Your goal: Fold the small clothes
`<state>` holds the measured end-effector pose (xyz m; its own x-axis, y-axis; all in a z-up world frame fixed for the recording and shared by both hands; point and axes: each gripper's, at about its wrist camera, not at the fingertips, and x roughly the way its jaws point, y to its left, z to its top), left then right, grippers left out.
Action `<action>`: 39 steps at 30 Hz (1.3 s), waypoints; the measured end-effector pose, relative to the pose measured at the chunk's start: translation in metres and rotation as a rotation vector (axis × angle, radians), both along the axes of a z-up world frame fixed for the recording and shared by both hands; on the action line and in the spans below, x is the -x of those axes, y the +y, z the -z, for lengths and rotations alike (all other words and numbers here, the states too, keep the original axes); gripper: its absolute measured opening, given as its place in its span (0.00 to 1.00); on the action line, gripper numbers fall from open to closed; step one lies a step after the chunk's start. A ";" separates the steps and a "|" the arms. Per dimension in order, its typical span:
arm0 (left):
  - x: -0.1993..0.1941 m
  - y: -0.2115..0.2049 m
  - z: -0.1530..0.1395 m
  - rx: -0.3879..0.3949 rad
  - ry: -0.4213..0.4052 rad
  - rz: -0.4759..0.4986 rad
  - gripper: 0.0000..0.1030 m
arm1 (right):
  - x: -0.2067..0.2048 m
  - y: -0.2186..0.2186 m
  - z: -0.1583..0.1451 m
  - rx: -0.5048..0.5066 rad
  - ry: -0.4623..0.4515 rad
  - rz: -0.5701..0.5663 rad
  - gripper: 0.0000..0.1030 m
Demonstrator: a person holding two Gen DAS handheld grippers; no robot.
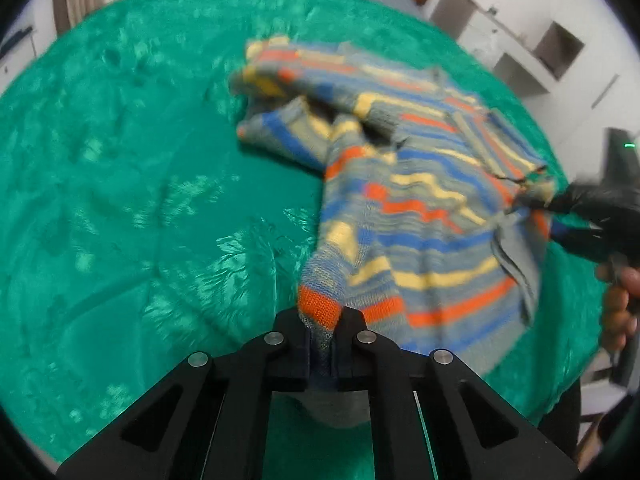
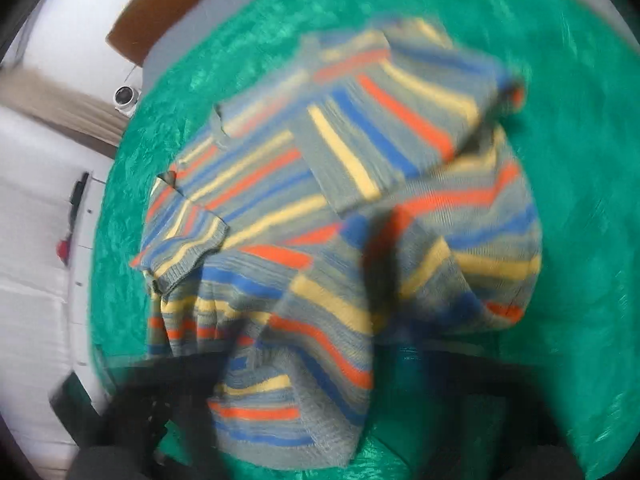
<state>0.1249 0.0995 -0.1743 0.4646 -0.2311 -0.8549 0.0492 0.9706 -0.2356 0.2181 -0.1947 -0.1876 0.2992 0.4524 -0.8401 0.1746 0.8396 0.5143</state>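
Striped sweater lies bunched on green cloth. Left gripper clamps an orange-tipped corner; right gripper pinches the far edge, jaws closed.

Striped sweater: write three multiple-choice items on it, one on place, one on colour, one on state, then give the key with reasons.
1. Where does the striped sweater lie?
A. on a green cloth
B. in a basket
C. on a bare wooden floor

2. Which stripe colour does it have?
A. pink
B. orange
C. purple

3. How does the left gripper stand?
A. open above the sweater
B. shut on nothing
C. shut on a sweater edge

Key: 1 A, the green cloth spreads under it. 2 B, orange bands run beside blue and yellow. 3 C, its fingers pinch an orange-tipped edge.
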 end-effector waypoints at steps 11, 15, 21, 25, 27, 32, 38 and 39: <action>0.106 0.028 -0.018 0.132 0.137 0.039 0.04 | 0.152 -0.103 -0.020 -0.019 0.012 -0.204 0.06; 0.112 0.017 0.011 0.003 0.159 -0.008 0.06 | 0.175 -0.095 -0.001 0.333 0.003 -0.252 0.09; 0.120 0.012 0.016 -0.037 0.153 -0.048 0.23 | 0.201 -0.078 -0.079 0.603 -0.237 -0.169 0.65; 0.121 0.018 0.017 -0.055 0.139 -0.087 0.43 | 0.213 -0.066 -0.131 0.682 -0.345 -0.157 0.70; 0.119 0.023 0.015 -0.056 0.131 -0.106 0.45 | 0.210 -0.062 -0.146 0.707 -0.370 -0.161 0.73; 0.124 0.032 0.012 -0.051 0.121 -0.128 0.45 | 0.211 -0.051 -0.170 0.780 -0.429 -0.185 0.73; 0.126 0.033 0.008 -0.065 0.109 -0.131 0.46 | 0.210 -0.038 -0.177 0.895 -0.461 -0.202 0.73; 0.127 0.034 0.007 -0.064 0.107 -0.133 0.46 | 0.209 -0.037 -0.177 0.906 -0.463 -0.208 0.73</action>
<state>-0.0019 0.1336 -0.1813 0.3932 -0.1174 -0.9119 -0.1028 0.9800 -0.1705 0.0088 -0.2321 -0.0108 0.6679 -0.2117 -0.7135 -0.0719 0.9358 -0.3450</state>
